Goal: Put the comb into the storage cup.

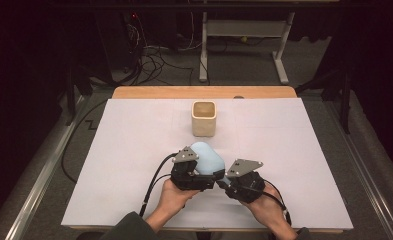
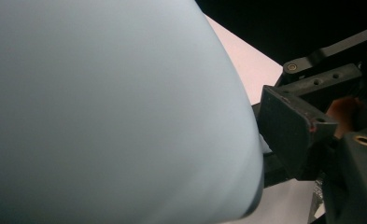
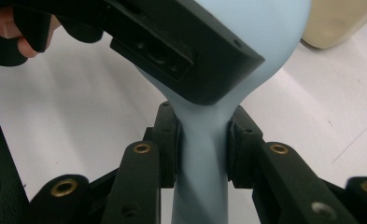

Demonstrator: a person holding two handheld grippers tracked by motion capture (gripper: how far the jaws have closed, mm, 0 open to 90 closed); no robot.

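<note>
The right gripper (image 3: 203, 140) is clamped on the narrow neck of a pale blue vase (image 3: 204, 168), with one black jaw pressing on each side of the neck. The vase body widens directly ahead of this gripper. The left gripper (image 1: 200, 176) grips the wide body of the vase (image 1: 206, 159); in the right gripper view one of its jaws lies flat against the body just above the neck. In the left gripper view the vase (image 2: 116, 107) sits immediately in front of the camera, and the right gripper (image 2: 307, 130) stands just beside it. Both grippers meet at the vase near the front edge of the white tabletop (image 1: 134, 150). A cream square cup (image 1: 204, 118) stands upright beyond both grippers, well apart from them.
</note>
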